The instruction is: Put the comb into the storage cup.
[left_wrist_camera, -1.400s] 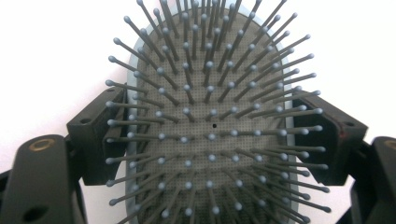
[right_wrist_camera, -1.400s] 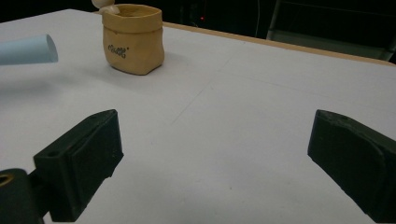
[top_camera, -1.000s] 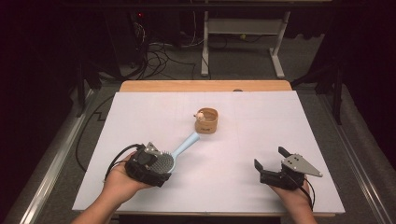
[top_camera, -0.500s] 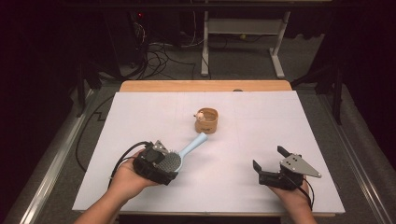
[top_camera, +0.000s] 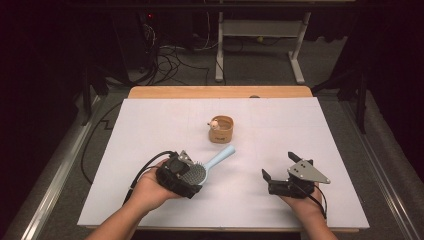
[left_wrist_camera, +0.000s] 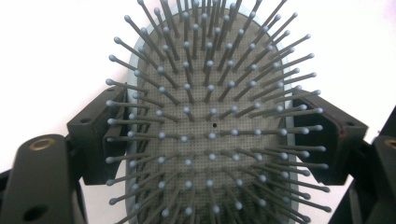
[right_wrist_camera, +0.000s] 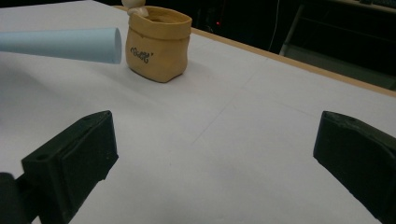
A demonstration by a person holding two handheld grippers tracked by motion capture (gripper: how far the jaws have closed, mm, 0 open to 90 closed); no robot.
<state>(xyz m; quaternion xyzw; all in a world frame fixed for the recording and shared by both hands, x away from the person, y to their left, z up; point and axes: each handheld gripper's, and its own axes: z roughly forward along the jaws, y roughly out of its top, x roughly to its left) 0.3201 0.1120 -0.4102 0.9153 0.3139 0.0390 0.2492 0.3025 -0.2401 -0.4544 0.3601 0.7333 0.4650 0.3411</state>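
Observation:
A hairbrush with a grey bristle pad [left_wrist_camera: 212,126] and a pale blue handle [top_camera: 220,157] is held at its head by my left gripper [top_camera: 191,175], low over the front left of the table. In the left gripper view the pads [left_wrist_camera: 100,135] press on both sides of the head, bristles facing the camera. The handle [right_wrist_camera: 60,44] points at a small tan pouch [top_camera: 221,130] near the table's middle, with its tip just short of the pouch [right_wrist_camera: 159,44]. My right gripper [top_camera: 278,166] rests at the front right, open [right_wrist_camera: 215,158] with nothing between its jaws.
A white sheet [top_camera: 150,125] covers the table, with a wooden edge [top_camera: 220,92] showing at the back. A small pale figure [top_camera: 214,124] sits on the pouch's rim. Cables and desk legs [top_camera: 218,50] lie on the floor beyond.
My left hand has carried the brush to the right, bringing the handle's tip closer to the pouch. The right gripper has stayed where it was.

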